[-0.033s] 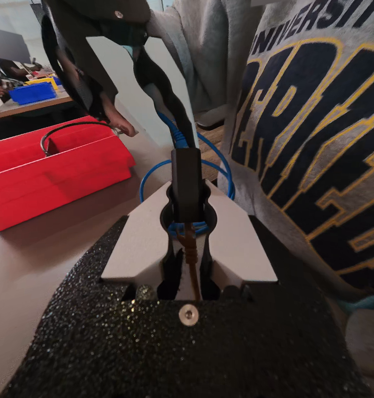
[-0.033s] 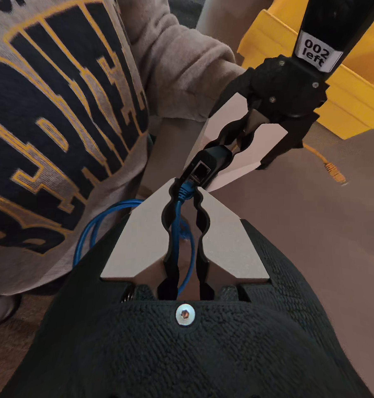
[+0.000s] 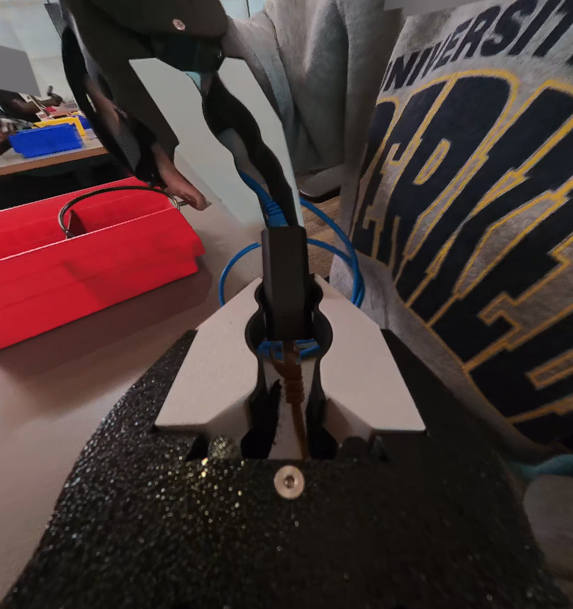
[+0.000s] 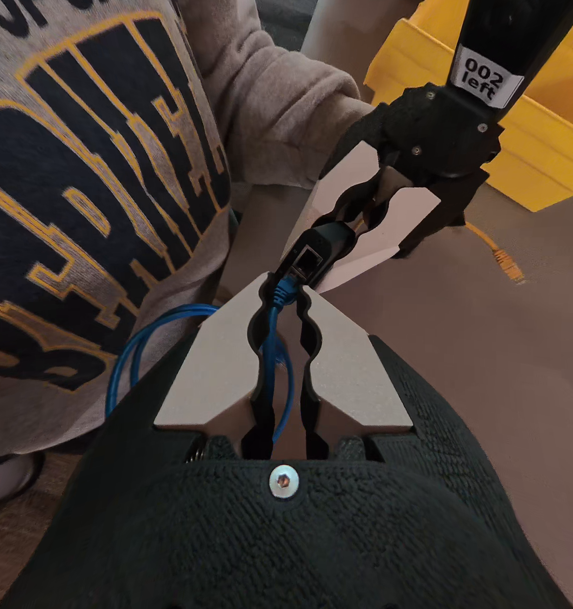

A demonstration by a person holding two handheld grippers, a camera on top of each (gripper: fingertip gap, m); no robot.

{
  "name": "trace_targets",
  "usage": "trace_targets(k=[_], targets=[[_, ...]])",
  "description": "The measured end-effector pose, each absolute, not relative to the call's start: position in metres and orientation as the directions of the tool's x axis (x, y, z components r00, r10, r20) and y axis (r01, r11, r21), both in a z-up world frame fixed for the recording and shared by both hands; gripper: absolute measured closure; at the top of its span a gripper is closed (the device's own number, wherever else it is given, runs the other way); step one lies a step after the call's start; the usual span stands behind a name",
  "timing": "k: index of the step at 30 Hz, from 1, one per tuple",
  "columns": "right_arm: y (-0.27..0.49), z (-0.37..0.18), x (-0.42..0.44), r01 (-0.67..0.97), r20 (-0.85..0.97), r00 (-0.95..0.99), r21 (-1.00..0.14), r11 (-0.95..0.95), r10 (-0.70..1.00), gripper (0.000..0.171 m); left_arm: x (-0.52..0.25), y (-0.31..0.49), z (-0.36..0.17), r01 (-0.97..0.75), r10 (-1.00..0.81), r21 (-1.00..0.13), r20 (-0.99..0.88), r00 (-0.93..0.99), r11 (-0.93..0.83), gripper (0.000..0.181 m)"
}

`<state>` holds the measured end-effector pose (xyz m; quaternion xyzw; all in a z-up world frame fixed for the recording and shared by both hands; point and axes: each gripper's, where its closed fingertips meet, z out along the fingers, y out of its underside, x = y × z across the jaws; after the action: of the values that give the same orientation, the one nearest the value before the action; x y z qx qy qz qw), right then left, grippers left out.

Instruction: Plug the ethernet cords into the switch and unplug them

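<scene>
My left gripper [image 3: 286,288] is shut on a small black switch [image 3: 283,257] and holds it above the table. An orange cord [image 3: 293,385] is plugged into the switch's near end and runs back between the fingers. My right gripper [image 4: 285,290] is shut on the blue cord's plug [image 4: 283,293], which sits at the lower port of the switch [image 4: 315,253]. The upper port is empty. The blue cord [image 4: 137,349] loops down toward the person's sweatshirt. In the right wrist view the left gripper [image 4: 347,230] comes in from the upper right.
A red bin [image 3: 80,263] stands on the table at the left. A yellow bin [image 4: 525,148] stands at the far right, with a loose orange plug [image 4: 506,260] lying in front of it. The person's grey sweatshirt [image 3: 476,230] is close behind both grippers. Less than 4 cm separates the two grippers' tips.
</scene>
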<state>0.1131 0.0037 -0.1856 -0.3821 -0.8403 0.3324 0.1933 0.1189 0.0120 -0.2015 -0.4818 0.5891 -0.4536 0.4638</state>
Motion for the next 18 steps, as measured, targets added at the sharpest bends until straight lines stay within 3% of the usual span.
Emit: trace_targets(k=[18], targets=[[0.001, -0.1767, 0.1193, 0.534, 0.054, -0.626, -0.698, 0.477, 0.778, 0.16, 0.1113, 0.0019, -0.1972, -0.161, -0.991, -0.98, -0.102, -0.082, 0.114, 0.159]])
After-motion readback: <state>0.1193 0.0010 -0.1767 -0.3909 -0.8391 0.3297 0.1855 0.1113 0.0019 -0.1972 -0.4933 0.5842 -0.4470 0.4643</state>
